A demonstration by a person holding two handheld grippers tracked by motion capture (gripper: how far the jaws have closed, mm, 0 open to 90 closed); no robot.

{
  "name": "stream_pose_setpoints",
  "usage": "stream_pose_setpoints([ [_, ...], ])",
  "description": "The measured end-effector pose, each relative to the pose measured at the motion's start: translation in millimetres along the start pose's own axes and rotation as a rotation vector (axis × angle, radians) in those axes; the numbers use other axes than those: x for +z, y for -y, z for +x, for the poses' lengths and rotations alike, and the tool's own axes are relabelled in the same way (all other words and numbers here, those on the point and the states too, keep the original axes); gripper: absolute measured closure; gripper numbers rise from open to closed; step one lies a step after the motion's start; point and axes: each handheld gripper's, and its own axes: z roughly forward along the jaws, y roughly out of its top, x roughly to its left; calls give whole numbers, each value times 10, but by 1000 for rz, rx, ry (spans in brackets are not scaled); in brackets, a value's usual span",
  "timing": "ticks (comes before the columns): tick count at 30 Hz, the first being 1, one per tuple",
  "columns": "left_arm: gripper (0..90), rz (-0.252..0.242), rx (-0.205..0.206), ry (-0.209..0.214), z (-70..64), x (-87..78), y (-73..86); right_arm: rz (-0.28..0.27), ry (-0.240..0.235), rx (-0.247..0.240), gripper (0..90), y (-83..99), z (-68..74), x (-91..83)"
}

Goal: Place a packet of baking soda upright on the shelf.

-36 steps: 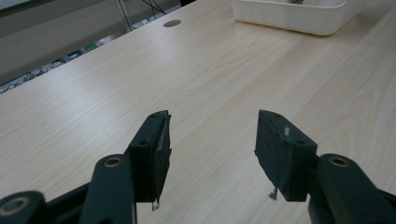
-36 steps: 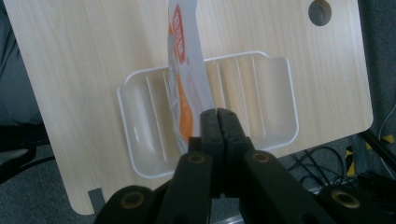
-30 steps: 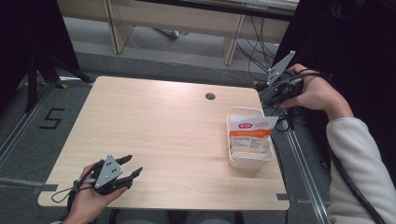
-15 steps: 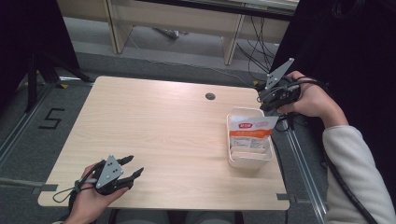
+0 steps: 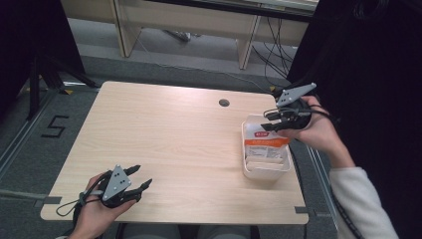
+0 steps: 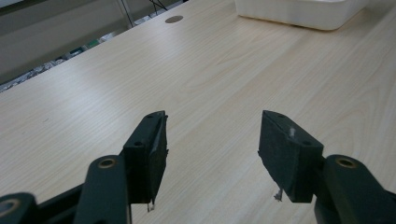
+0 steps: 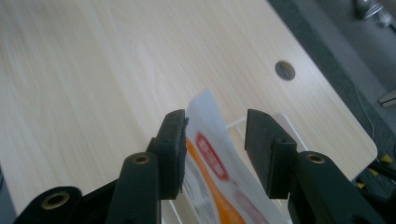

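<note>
Left gripper (image 5: pixel 141 178) low over the near left corner of the table (image 5: pixel 164 129), jaws wide apart, nothing held. White tub (image 5: pixel 265 166) by the right edge, orange and white packet (image 5: pixel 267 144) inside. Right gripper (image 5: pixel 269 121) over the tub's far end, jaws partly open around the packet's top, not pinching.

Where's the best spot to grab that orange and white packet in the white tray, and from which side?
Probably the packet's top edge, where it leans up out of the white tray at its far end. That edge stands free above the rim, thin enough for the jaws to straddle. Come from above and the far right, as the right gripper does now, open with one jaw on each face.
</note>
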Motion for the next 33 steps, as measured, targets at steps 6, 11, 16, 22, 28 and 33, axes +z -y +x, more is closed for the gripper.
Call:
stream_pose_setpoints([
  [6, 374, 13, -8, -5, -2, 2, 4, -47, 100, 26, 506, 135, 329, 170],
  [11, 360, 10, 5, 1, 18, 14, 2, -71, 85, 44, 494, 248, 460, 265],
  [16, 348, 22, -9, 2, 22, 14, 3, -133, 74, 119, 497, 365, 581, 377],
  [22, 335, 35, -17, 4, 28, 20, 10, -162, 47, 142, 479, 458, 777, 529],
  [28, 329, 38, -24, 9, 28, 33, 19, -148, 8, 137, 482, 565, 998, 743],
  [33, 312, 33, -34, 19, 35, 38, 16, -134, -16, 120, 500, 679, 1142, 923],
])
